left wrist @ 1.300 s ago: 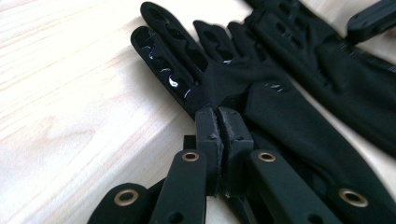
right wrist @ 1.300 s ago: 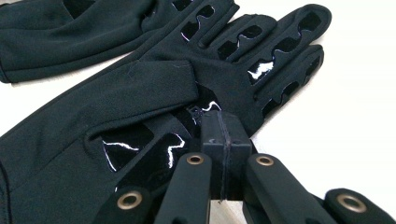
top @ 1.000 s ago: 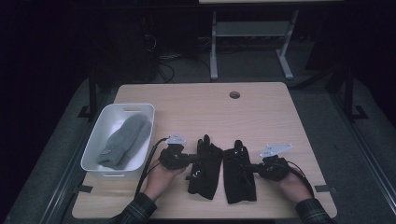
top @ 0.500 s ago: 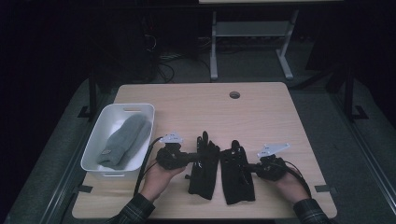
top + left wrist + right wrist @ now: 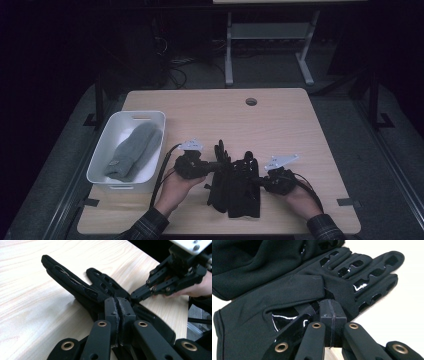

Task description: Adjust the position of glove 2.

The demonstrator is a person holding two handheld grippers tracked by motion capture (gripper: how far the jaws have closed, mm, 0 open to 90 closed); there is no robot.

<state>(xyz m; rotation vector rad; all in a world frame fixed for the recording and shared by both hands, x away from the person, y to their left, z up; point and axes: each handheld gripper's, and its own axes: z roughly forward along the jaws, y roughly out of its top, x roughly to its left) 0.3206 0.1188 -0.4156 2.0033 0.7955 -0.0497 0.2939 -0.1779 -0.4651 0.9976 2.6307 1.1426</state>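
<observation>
While our left gripper (image 5: 117, 315) pinches the left black glove's (image 5: 75, 288) edge and our right gripper (image 5: 332, 315) rests closed against the right black glove (image 5: 294, 290), we keep the pair together at the table's (image 5: 200, 107) near edge, probably to stack them, away from the white bin (image 5: 102, 160) holding a grey mitten (image 5: 135, 150).

My left gripper (image 5: 216, 165) is matte black, with a grey three-cornered plate on top and a black cable trailing from its body. My right gripper (image 5: 253, 176) matches — same plate, pale with a screw head in its corner, and its own looping cable. Each pair of jaws is built from black link bars pinned with brass-ringed rivets, ending in blocky black pads whose faces look worn and rough. My sleeves, seen just behind the grippers, are a dark plaid — cuffs at the wrists.
</observation>
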